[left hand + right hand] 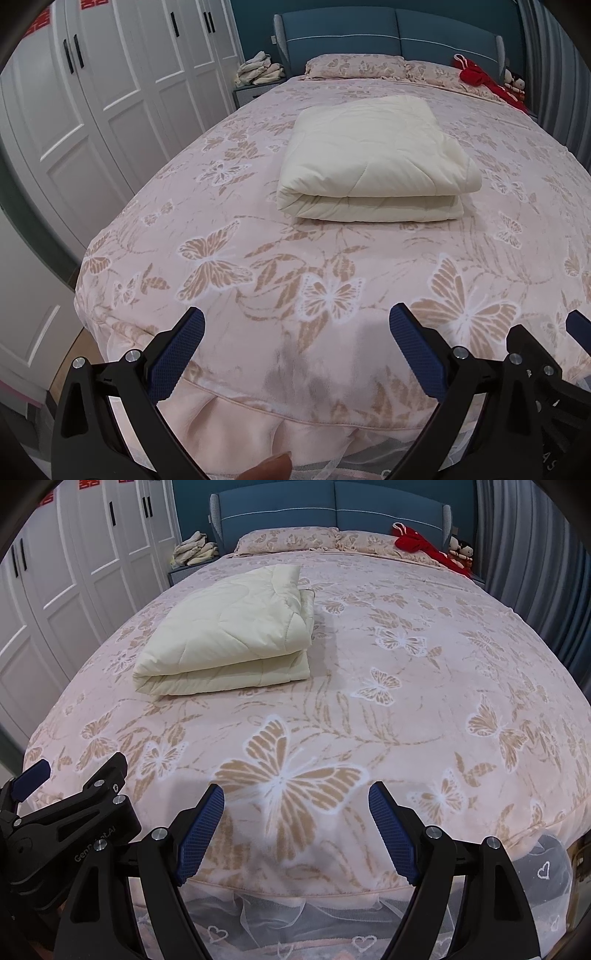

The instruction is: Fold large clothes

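A cream quilted blanket (pixel 376 162) lies folded into a thick rectangular bundle in the middle of the bed (pixel 258 258). It also shows in the right wrist view (pixel 229 635), left of centre. My left gripper (pixel 295 325) is open and empty, held over the foot edge of the bed, well short of the blanket. My right gripper (pixel 295 797) is open and empty, also over the foot edge. The left gripper shows at the lower left of the right wrist view (pixel 70 779).
The bed has a pink butterfly-print cover (pixel 406 720) and two matching pillows (pixel 288 539) by a blue headboard (pixel 332 506). Red clothing (pixel 417 542) and dolls lie at the far right. White wardrobe doors (pixel 92 110) stand left. A pile of pale clothes (pixel 258 70) sits on a nightstand.
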Available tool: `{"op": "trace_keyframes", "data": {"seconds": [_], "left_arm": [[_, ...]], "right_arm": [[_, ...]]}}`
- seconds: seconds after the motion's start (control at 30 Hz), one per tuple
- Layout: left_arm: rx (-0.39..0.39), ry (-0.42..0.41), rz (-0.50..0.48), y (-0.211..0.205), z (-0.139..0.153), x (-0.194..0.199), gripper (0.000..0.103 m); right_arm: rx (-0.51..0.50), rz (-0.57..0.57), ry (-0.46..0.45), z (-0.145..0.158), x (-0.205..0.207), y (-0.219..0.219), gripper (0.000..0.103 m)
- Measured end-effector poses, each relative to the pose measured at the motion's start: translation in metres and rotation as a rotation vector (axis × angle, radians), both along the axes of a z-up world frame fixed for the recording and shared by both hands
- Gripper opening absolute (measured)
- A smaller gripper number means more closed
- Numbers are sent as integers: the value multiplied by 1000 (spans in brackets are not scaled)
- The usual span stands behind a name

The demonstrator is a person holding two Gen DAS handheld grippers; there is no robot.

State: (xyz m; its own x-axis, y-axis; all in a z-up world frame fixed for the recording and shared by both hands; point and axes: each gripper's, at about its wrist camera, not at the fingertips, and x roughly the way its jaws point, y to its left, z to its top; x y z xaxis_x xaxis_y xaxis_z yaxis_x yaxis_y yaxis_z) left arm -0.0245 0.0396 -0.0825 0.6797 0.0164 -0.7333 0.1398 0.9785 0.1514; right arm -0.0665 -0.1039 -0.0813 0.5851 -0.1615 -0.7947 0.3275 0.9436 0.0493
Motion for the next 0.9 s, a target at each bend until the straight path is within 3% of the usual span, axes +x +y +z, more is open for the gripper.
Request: {"op": "trace_keyframes", "data": {"seconds": [0.9], "left_arm": [[-3, -23, -7, 8, 9, -2, 98]], "right_arm": [[-20, -3, -25, 8, -2, 8, 79]]}}
